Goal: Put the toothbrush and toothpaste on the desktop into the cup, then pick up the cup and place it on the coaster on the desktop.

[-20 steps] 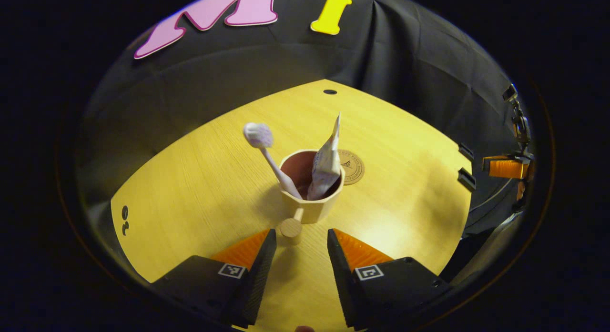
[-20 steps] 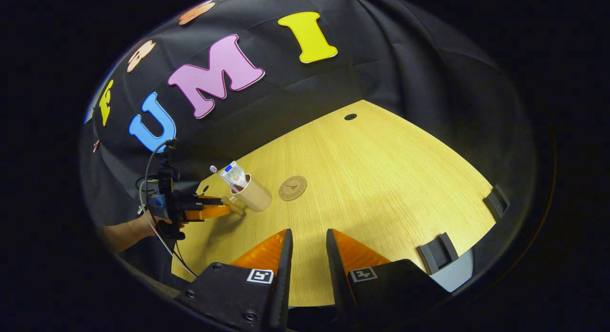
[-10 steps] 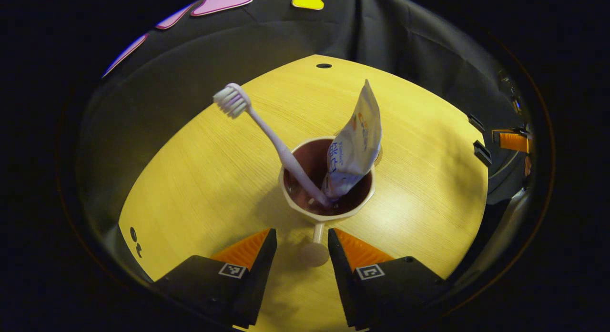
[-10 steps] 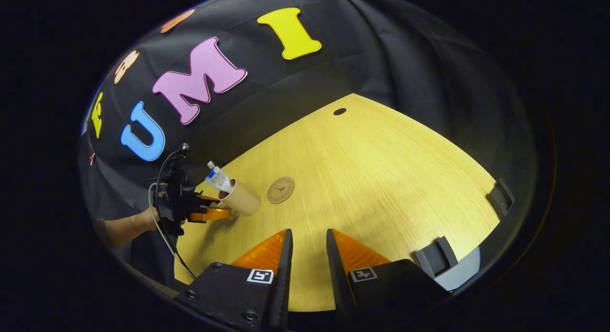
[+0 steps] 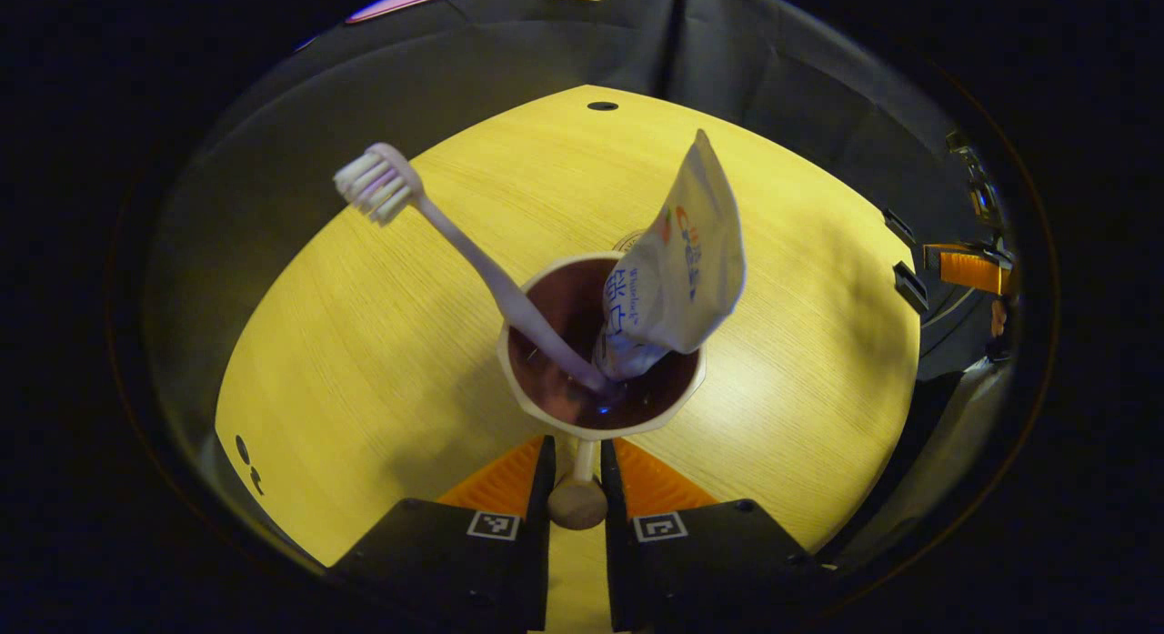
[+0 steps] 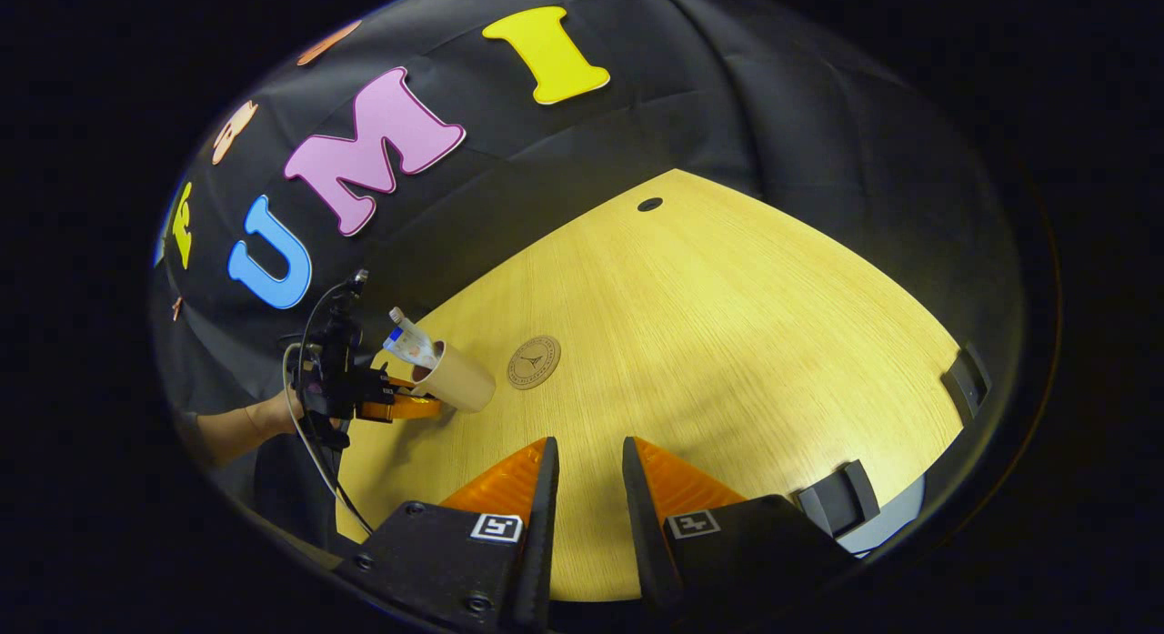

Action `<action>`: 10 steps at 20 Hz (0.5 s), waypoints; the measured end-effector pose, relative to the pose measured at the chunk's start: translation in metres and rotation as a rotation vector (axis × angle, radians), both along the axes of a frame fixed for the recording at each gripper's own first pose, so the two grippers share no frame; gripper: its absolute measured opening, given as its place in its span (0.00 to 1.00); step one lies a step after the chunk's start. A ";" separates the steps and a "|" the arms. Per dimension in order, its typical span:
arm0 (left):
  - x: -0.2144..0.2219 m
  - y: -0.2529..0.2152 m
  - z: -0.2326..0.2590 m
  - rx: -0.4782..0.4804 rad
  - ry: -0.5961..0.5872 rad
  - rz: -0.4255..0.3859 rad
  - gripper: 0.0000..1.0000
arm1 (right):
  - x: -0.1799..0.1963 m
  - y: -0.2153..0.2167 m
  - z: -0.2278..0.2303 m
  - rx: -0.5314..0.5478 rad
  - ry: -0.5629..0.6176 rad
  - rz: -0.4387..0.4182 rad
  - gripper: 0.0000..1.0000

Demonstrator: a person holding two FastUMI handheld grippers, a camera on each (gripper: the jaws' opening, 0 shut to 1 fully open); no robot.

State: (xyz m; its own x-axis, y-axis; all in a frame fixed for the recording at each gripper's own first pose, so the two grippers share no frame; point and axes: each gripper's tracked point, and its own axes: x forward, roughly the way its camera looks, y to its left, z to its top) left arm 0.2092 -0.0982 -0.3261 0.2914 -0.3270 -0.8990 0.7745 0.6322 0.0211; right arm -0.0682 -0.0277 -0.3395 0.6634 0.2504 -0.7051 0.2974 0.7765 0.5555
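Wooden cup handle (image 5: 576, 488) between left fingers (image 5: 542, 475)

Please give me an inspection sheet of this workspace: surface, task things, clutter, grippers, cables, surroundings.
Surface: wooden desk, with a small hole near the far edge.
Task things: toothbrush and toothpaste stand in the cup; the cup tilts beside the coaster, not on it.
Clutter: nothing seen.
Grippers: left gripper shut on the cup's handle; right gripper holds nothing, fingers slightly apart.
Cables: one loops at the left gripper.
Surroundings: black cloth wall.
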 end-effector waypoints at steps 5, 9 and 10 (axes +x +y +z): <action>0.002 -0.003 0.003 -0.028 -0.028 0.044 0.27 | -0.002 -0.001 -0.001 0.003 0.001 0.025 0.43; 0.002 -0.011 0.002 -0.033 -0.047 0.076 0.25 | -0.006 -0.008 -0.001 0.013 0.001 0.050 0.43; 0.001 -0.013 0.003 -0.032 -0.049 0.082 0.24 | -0.007 -0.011 -0.003 0.015 0.001 0.060 0.43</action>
